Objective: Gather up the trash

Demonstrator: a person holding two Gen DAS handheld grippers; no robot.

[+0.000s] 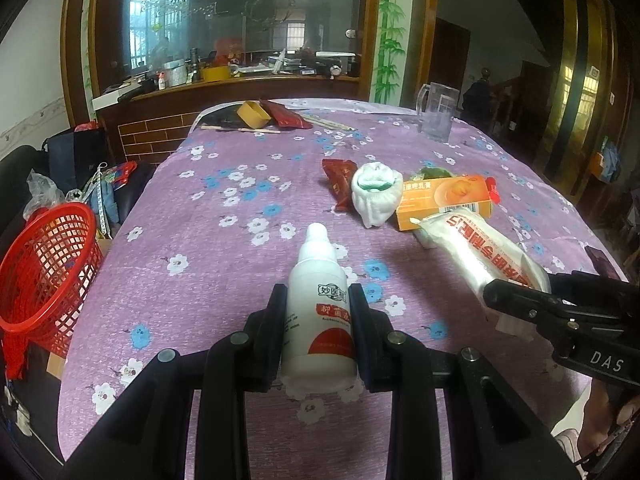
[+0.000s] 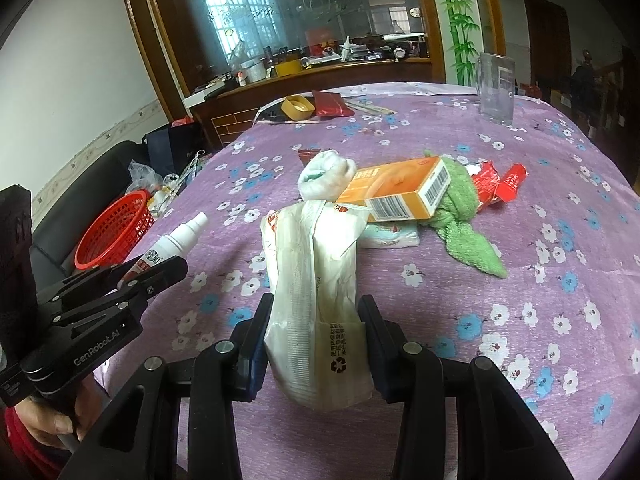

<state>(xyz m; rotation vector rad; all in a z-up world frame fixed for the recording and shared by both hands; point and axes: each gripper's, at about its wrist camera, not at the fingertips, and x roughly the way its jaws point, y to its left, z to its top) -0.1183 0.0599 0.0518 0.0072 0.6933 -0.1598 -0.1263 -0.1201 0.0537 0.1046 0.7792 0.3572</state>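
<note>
Bare cloth lies open leftward to the red basket; ahead, the orange box and green towel block passage.

Both views are lit by soft daylight, seen as bright reflected windows in a large hazy mirror at the upper centre of each frame. The purple floral tablecloth is evenly and moderately lit, with only faint, soft shadows cast beneath the items lying on it. The right side of each frame falls into dim brown gloom. Strong fisheye distortion is seen: straight edges are bowed, and the corners are cut off by black vignetting. The centre is fairly sharp, while fine detail is softened and smeared towards the edges. Mild glare is shown on a white bottle.
</note>
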